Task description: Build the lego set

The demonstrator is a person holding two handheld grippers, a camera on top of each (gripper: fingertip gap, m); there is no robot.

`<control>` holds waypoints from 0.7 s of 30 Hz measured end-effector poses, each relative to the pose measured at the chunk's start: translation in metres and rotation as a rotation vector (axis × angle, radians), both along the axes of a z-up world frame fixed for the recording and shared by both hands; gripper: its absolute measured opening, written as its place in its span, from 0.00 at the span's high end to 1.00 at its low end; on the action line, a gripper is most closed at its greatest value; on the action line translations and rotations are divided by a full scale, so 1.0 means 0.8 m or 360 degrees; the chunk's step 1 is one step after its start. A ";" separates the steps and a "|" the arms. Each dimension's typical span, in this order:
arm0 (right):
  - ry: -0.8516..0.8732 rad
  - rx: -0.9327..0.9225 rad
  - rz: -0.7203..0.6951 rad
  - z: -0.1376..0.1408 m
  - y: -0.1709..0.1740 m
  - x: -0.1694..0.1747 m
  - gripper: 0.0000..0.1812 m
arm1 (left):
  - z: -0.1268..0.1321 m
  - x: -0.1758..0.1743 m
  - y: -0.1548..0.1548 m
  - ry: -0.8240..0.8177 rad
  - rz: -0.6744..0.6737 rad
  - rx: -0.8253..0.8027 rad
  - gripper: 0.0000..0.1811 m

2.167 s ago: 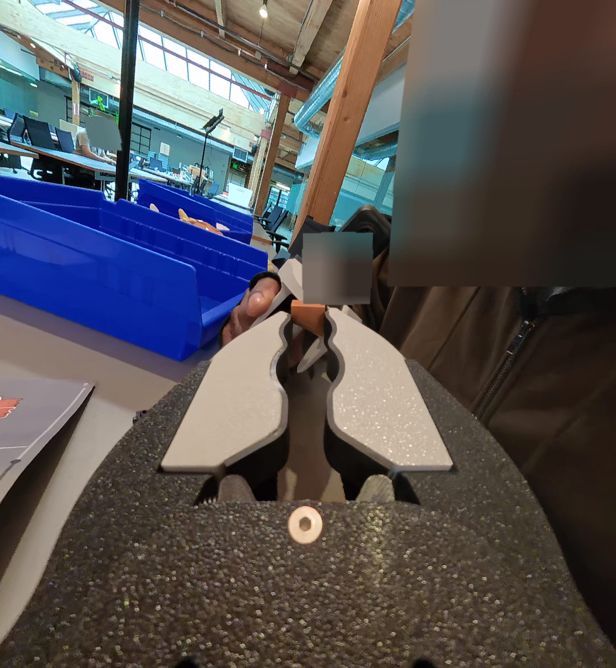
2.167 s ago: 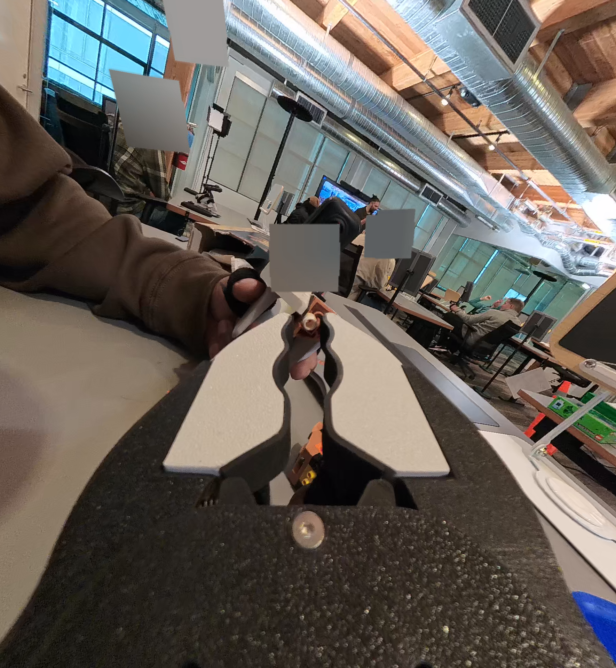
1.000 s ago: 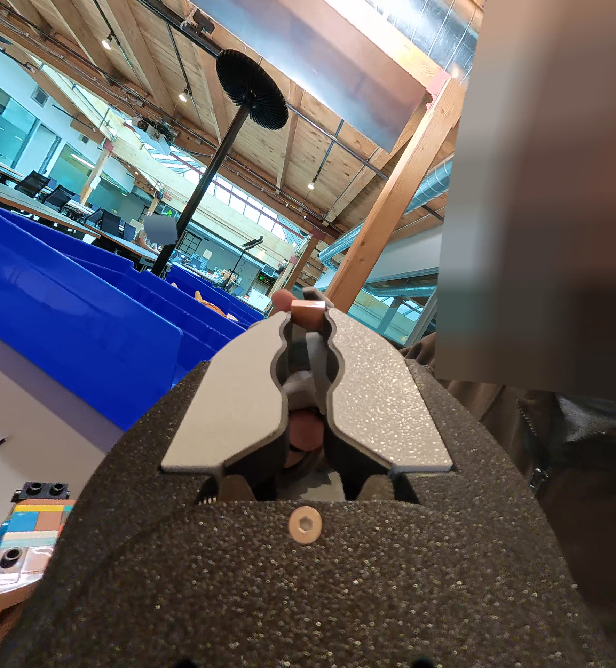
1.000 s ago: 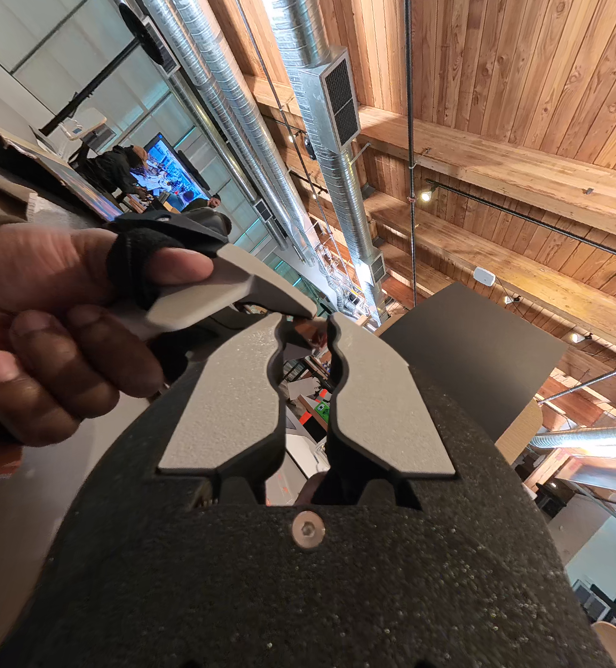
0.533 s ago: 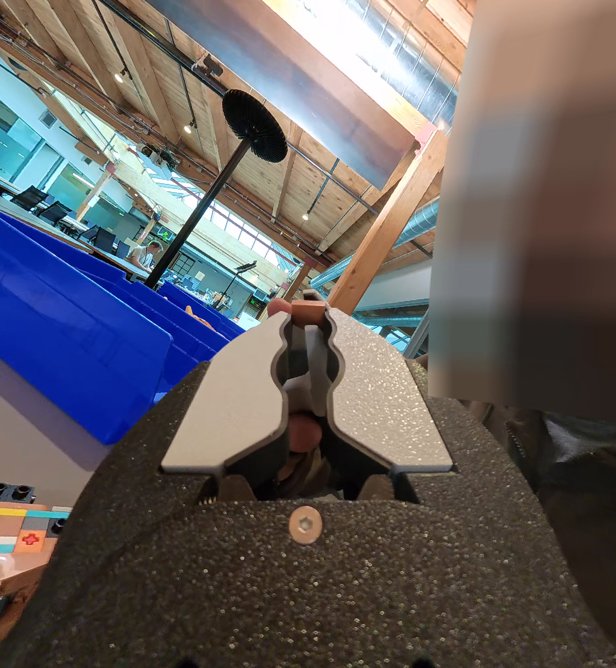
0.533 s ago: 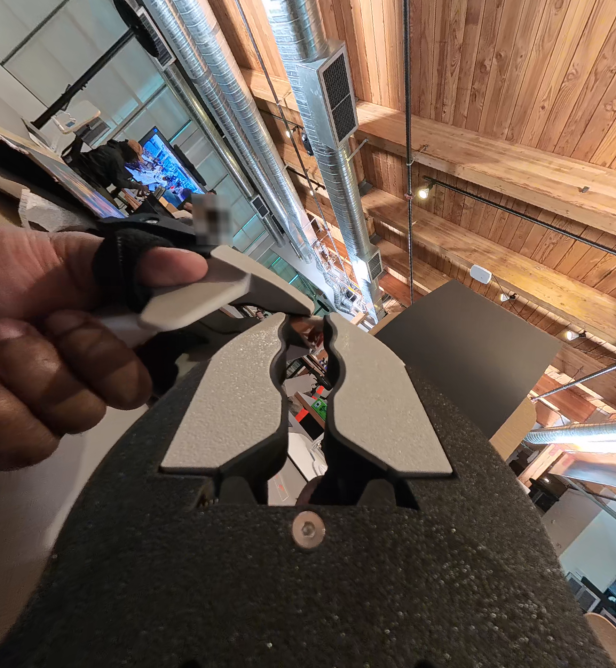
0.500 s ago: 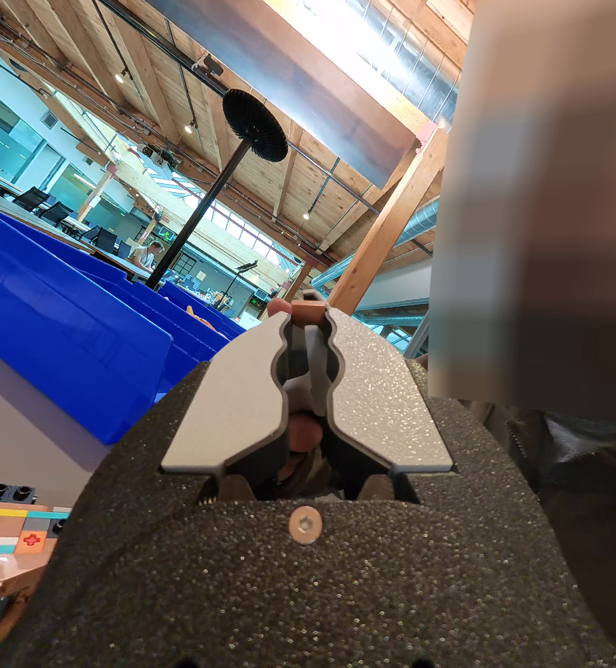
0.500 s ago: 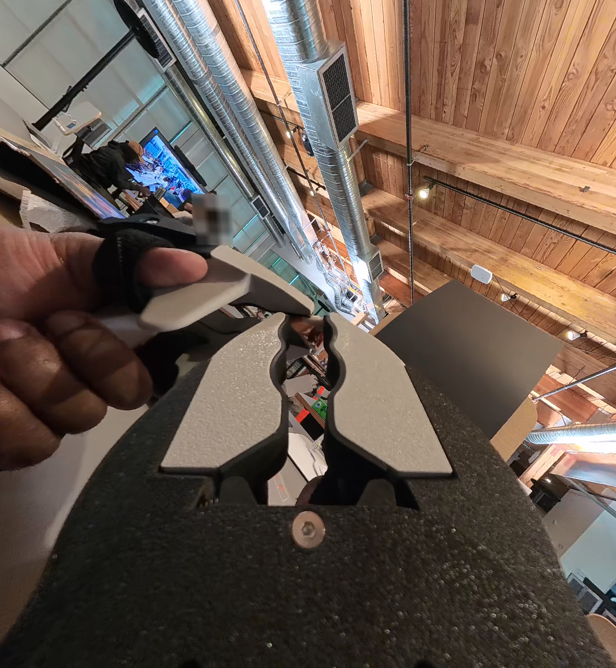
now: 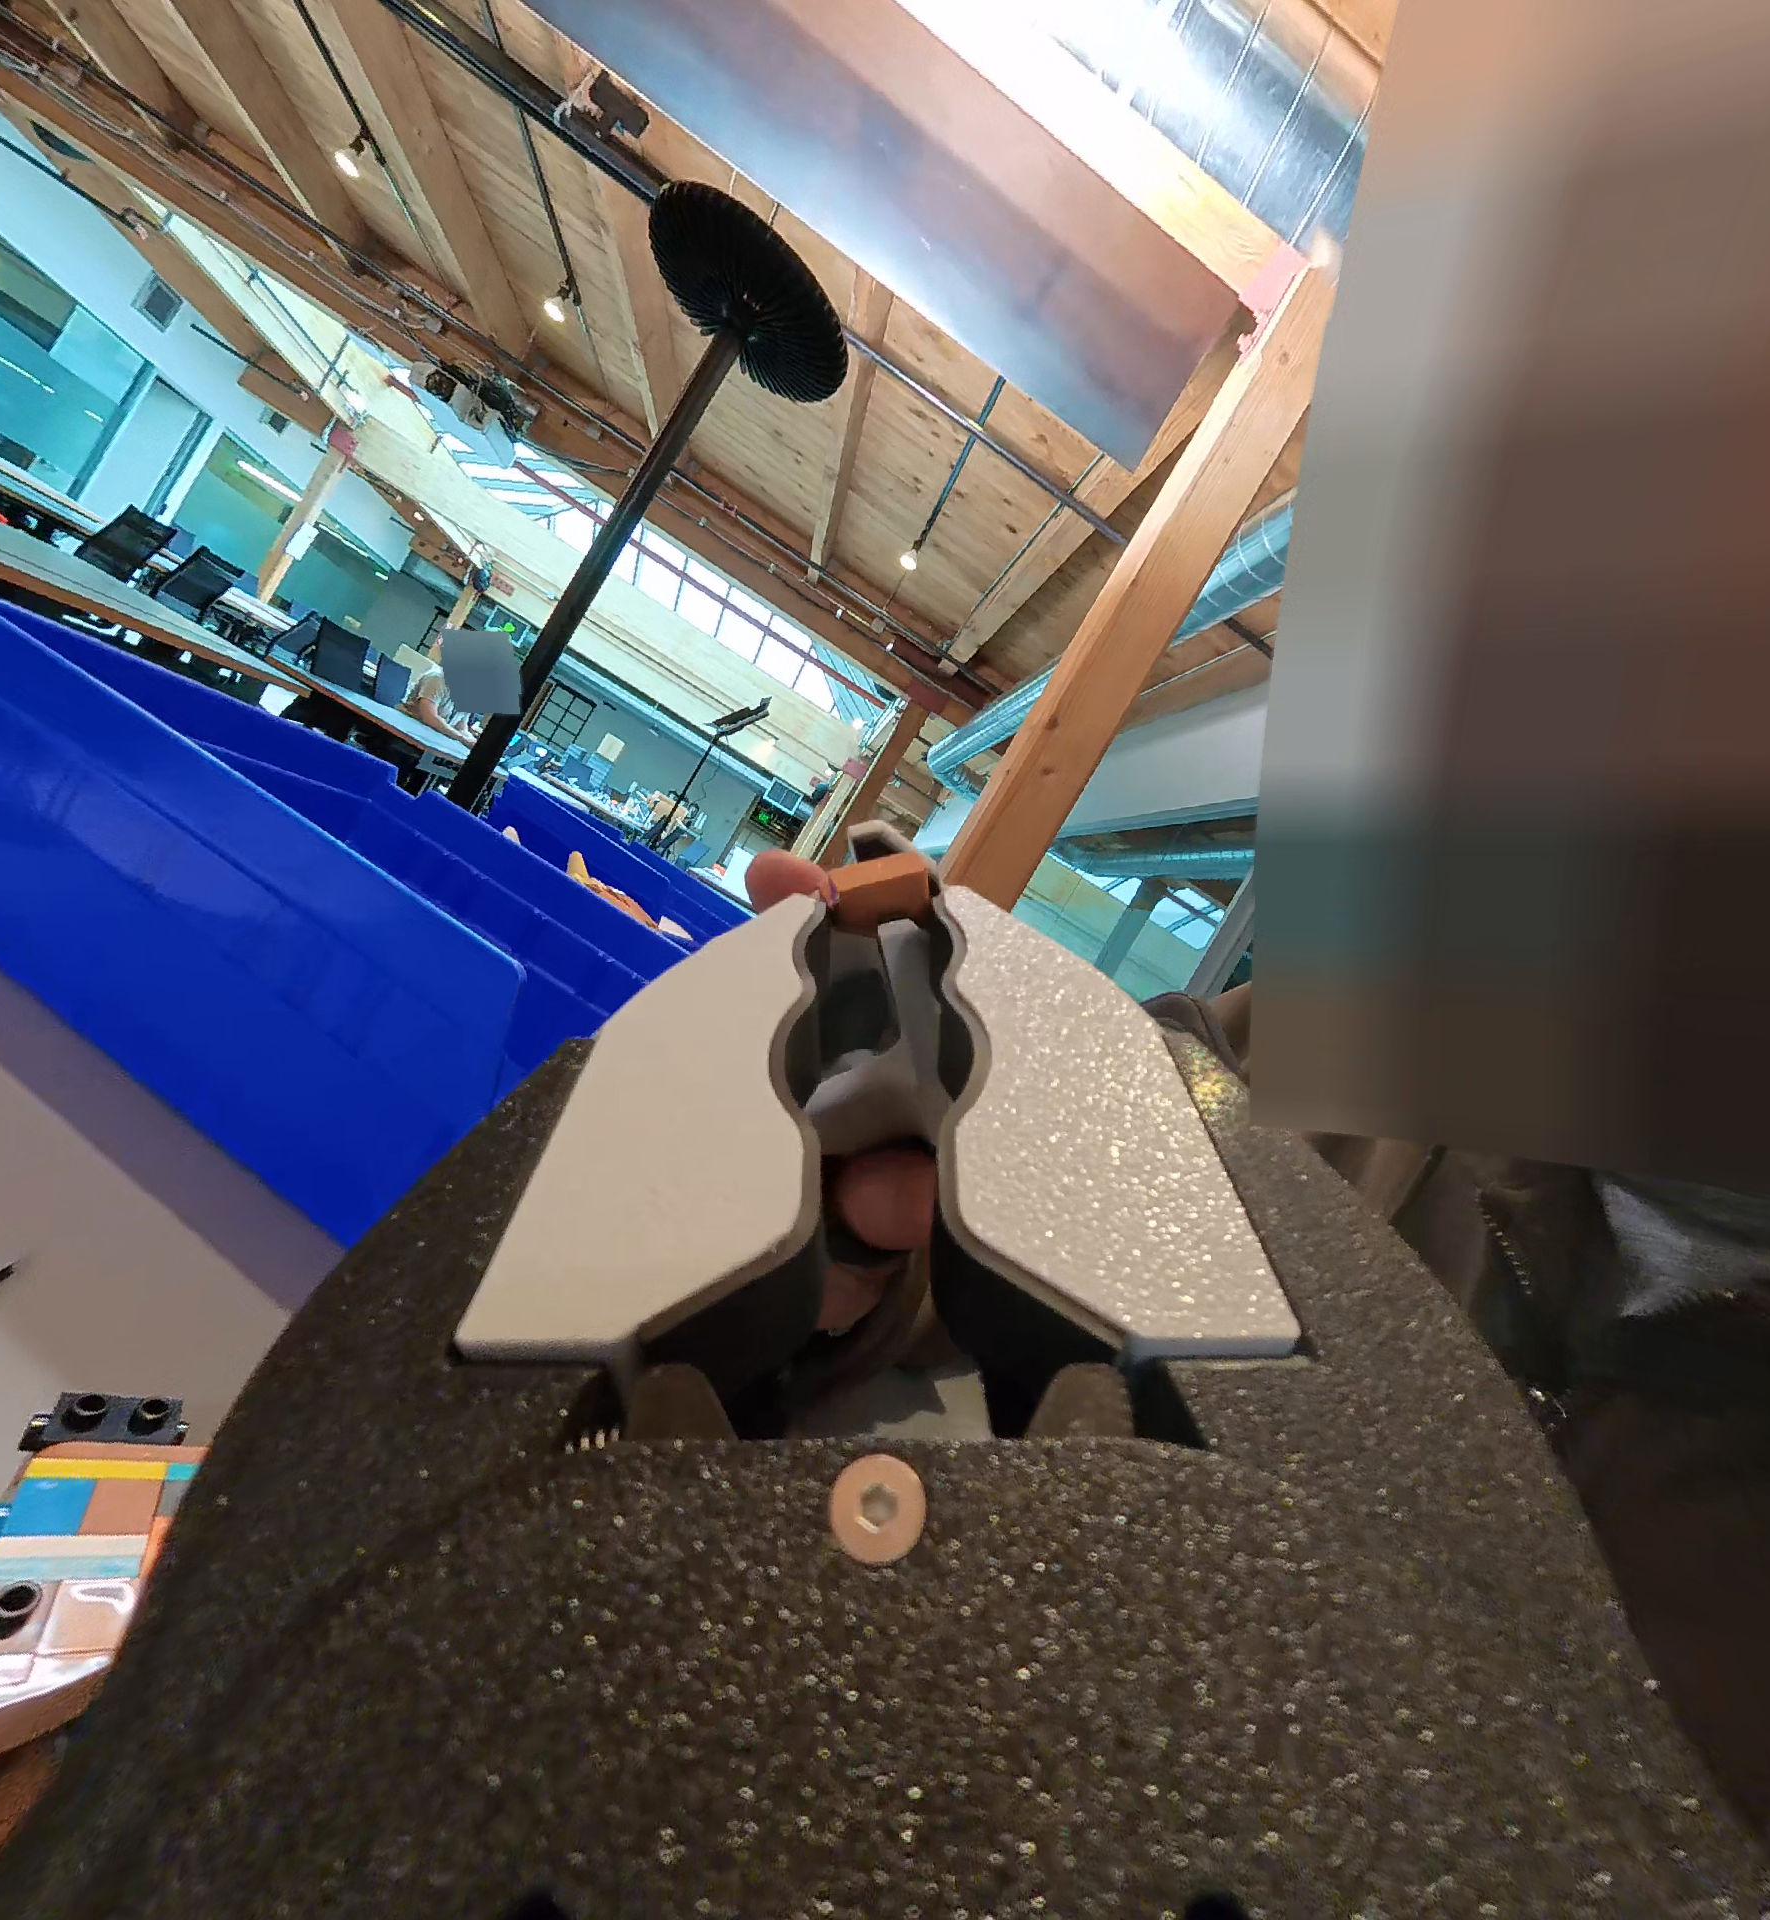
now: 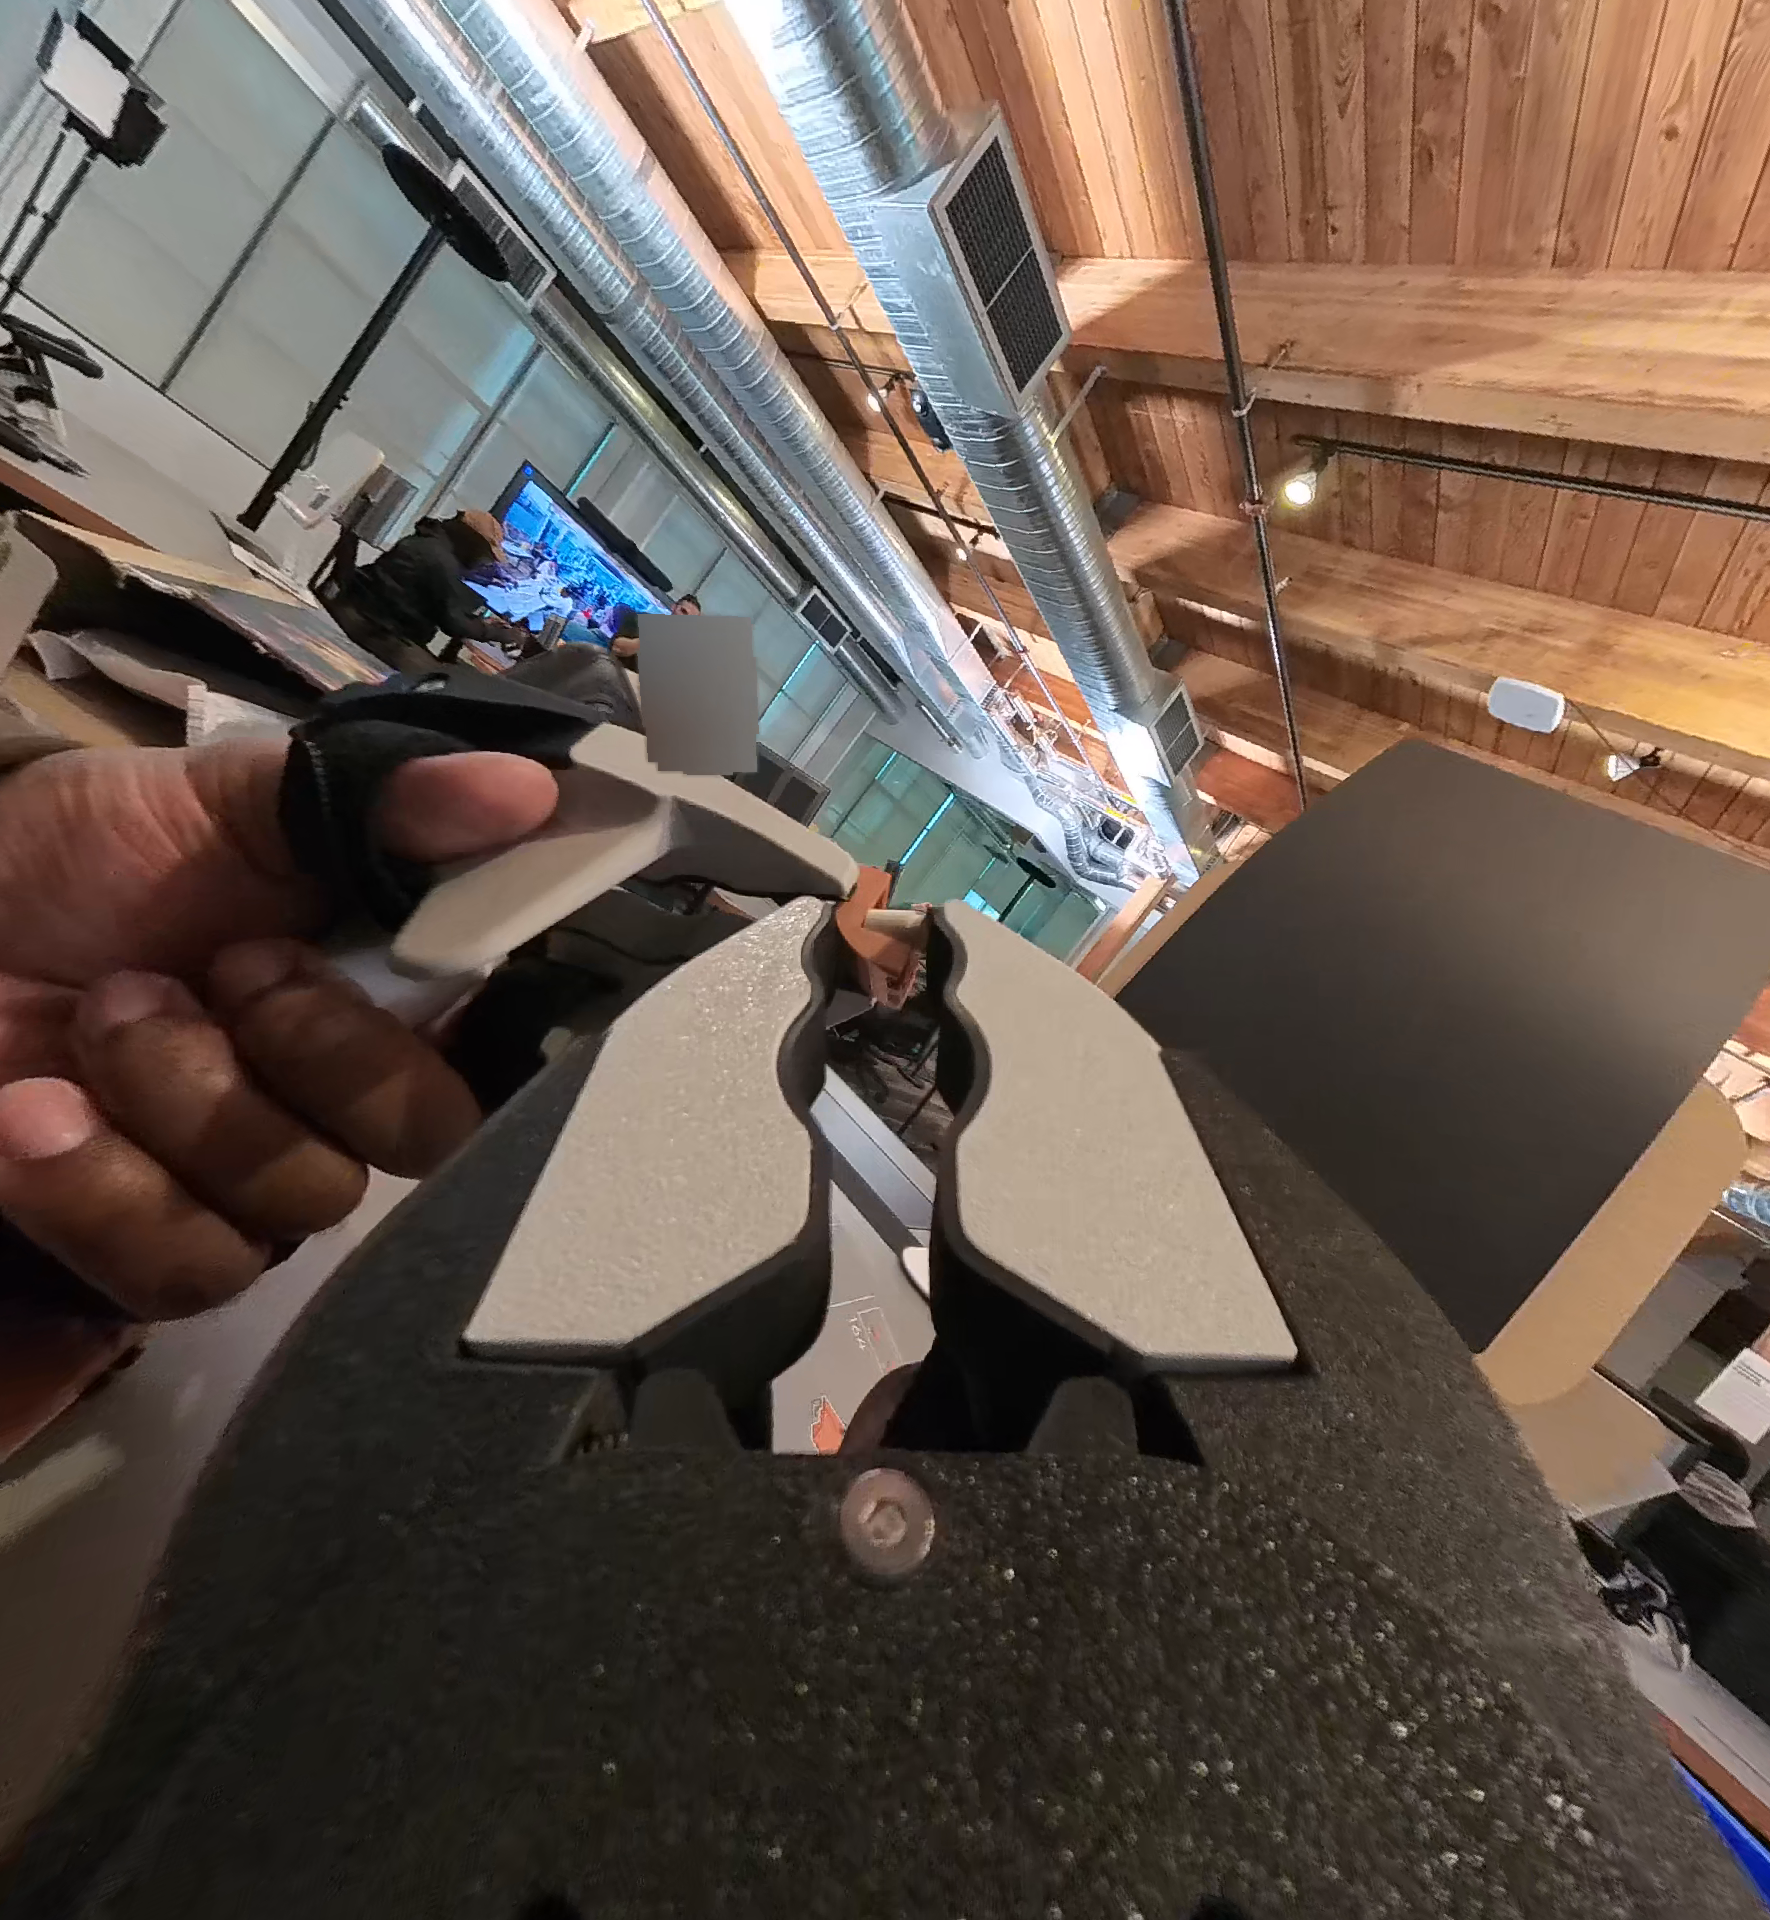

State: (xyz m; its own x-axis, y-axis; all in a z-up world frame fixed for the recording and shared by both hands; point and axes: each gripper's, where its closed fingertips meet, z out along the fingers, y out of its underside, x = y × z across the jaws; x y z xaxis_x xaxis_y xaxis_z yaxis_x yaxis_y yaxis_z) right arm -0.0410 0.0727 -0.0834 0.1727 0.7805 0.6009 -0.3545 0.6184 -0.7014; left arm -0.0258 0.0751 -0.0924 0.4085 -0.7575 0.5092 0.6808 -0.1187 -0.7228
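Brown and small, the lego piece [image 9: 881, 895] sits pinched at the tips of the left gripper [image 9: 879, 914] — clamped on it. The right gripper [image 10: 881, 930] closes on the same piece from the other side. A partly built model [image 9: 60, 1527] lies below-left of the left gripper, blue bins [image 9: 237, 935] to its left.

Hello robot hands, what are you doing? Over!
Left gripper shut on brown brick. Right gripper shut on brown piece with tan peg. Both raised, meeting tip to tip. Nothing between.
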 end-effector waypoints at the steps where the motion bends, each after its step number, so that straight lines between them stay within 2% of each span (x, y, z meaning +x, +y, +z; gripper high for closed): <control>1: -0.0001 0.0002 0.0005 0.000 0.000 0.000 0.91 | 0.000 0.001 0.000 0.0018 -0.0005 -0.0001 0.90; 7: 0.0017 0.0083 0.0011 -0.001 -0.004 0.003 0.91 | 0.000 0.000 -0.005 0.0161 -0.0046 -0.0001 0.90; 13: 0.0063 0.0245 0.0007 -0.002 -0.014 0.008 0.92 | -0.006 0.014 -0.012 0.0417 -0.0110 0.0000 0.90; 21: 0.0104 0.0293 0.0033 -0.001 -0.024 0.014 0.91 | -0.002 0.020 -0.021 0.0479 -0.0077 0.0130 0.91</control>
